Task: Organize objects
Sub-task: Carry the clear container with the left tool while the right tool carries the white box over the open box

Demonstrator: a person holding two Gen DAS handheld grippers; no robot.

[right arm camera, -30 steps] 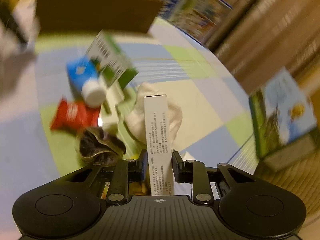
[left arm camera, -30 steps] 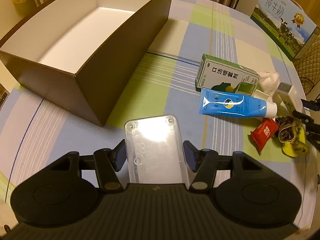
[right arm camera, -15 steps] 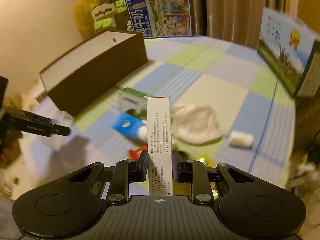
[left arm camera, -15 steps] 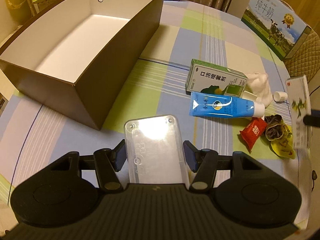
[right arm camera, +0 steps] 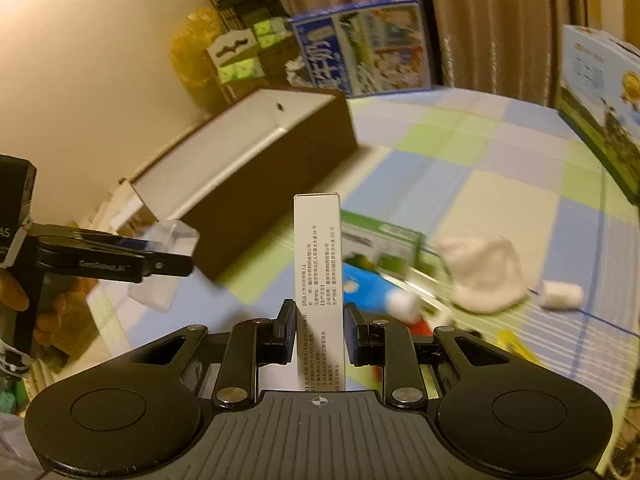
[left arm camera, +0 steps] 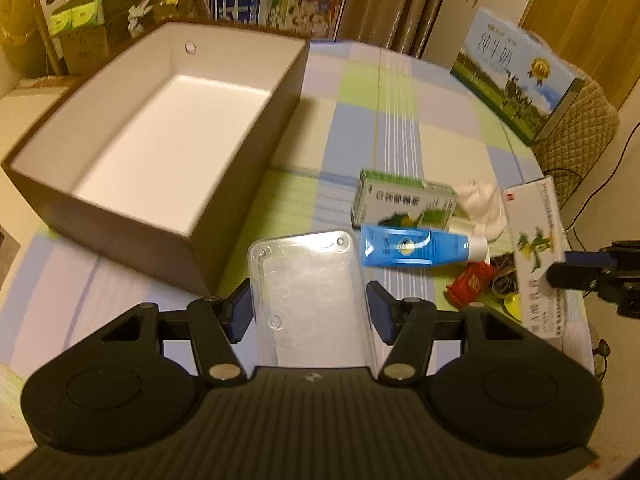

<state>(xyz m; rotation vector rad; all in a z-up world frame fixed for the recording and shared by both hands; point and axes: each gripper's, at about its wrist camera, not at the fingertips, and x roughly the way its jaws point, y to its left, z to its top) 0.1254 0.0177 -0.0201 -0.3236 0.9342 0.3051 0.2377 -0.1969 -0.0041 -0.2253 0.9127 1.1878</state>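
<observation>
A checked tablecloth [left arm camera: 400, 120] covers the table. A brown box [left arm camera: 168, 136] sits near its left edge; a green carton [left arm camera: 404, 204], blue tube [left arm camera: 412, 248], white cloth [left arm camera: 480, 204] and, apparently, small wrappers [left arm camera: 472, 284] cluster toward its right edge.

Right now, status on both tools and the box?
Left tool shut on clear plastic case. Right tool shut on white carton. Brown box open, path unobstructed.

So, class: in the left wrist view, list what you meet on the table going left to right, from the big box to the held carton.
brown storage box → clear plastic case → blue tube → red packet → white carton
</observation>
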